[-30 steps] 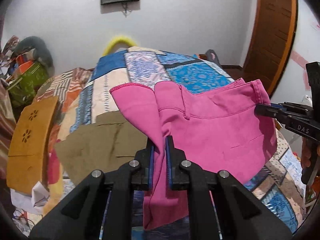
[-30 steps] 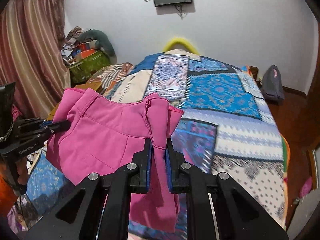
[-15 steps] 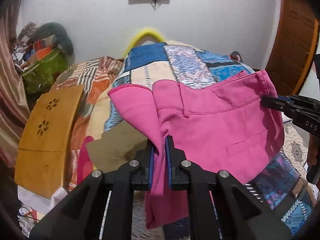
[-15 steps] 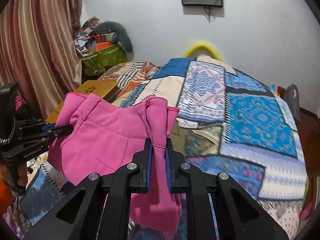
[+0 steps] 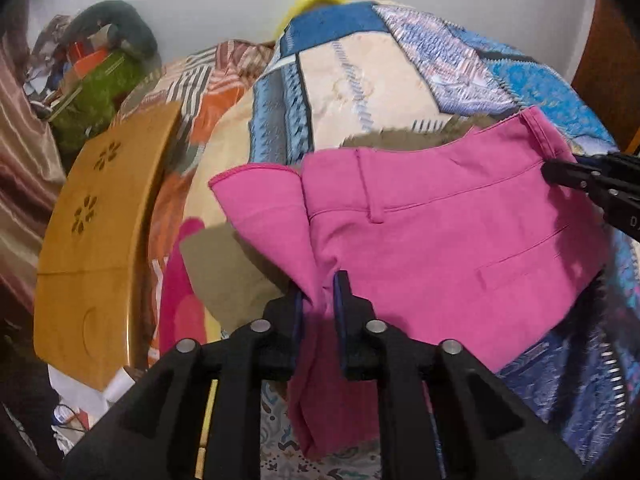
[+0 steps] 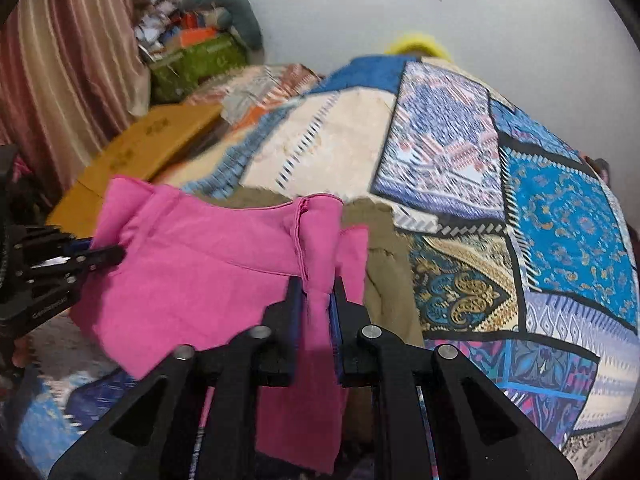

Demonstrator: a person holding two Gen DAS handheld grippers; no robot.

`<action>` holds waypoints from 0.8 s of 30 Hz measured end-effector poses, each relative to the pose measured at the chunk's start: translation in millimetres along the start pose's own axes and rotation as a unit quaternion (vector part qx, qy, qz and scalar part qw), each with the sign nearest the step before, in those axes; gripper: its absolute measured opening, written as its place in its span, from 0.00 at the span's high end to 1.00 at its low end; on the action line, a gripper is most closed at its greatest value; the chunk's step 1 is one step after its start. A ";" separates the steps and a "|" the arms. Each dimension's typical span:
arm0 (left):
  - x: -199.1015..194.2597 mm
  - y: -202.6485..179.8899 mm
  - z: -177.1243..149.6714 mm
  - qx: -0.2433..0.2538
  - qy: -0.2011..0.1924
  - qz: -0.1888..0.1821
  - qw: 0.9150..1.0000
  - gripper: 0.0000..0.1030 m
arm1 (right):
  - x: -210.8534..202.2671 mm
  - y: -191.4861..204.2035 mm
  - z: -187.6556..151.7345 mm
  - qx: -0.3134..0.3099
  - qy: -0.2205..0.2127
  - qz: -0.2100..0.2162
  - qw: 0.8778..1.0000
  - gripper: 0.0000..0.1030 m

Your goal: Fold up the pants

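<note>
Left gripper (image 5: 318, 300): my jaws have just eased apart, pink pants (image 5: 432, 240) still bunched between | Right gripper (image 6: 316, 304): same, loosening on cloth | Pants: held over patchwork bedspread (image 6: 460, 152), waistband at 12 o'clock, long axis 9-to-3 | Risk: I judge uneven release could skew the fold.

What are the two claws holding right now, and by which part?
Both have the pink pants between them: left claw and right claw each on a bunched waistband corner, jaws just opening.
</note>
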State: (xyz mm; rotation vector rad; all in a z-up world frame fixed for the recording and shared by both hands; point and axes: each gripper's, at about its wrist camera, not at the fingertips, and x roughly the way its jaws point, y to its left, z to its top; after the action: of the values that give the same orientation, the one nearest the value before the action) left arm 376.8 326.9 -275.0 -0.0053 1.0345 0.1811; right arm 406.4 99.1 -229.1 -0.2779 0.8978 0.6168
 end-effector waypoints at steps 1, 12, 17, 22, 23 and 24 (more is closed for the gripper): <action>0.0 0.0 -2.4 0.003 -0.002 0.008 1.000 0.75 | 0.7 0.7 -1.8 -0.006 0.004 -0.012 1.000 0.81; -66.9 10.3 -14.9 -0.050 -0.034 -0.002 0.998 0.63 | -89.2 5.9 -13.5 -0.029 -0.041 -0.035 0.998 0.73; -153.5 0.1 -23.7 -0.060 -0.104 -0.017 0.993 0.63 | -172.7 23.6 -17.7 -0.027 -0.111 -0.013 0.993 0.73; -251.1 -17.5 -43.5 -0.051 -0.181 -0.031 0.982 0.63 | -254.0 40.7 -29.2 -0.013 -0.179 0.013 0.984 0.73; -272.5 -20.9 -49.7 -0.051 -0.198 -0.036 0.978 0.63 | -272.7 45.4 -33.6 -0.012 -0.196 0.015 0.980 0.73; -290.8 -24.3 -56.1 -0.051 -0.213 -0.041 0.975 0.63 | -284.6 48.4 -36.7 -0.012 -0.208 0.015 0.978 0.73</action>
State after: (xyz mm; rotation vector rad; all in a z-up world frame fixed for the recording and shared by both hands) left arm 188.0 255.1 -57.1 -0.0984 0.5957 0.1508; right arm 220.6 11.4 -22.9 -0.1486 0.4928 0.6828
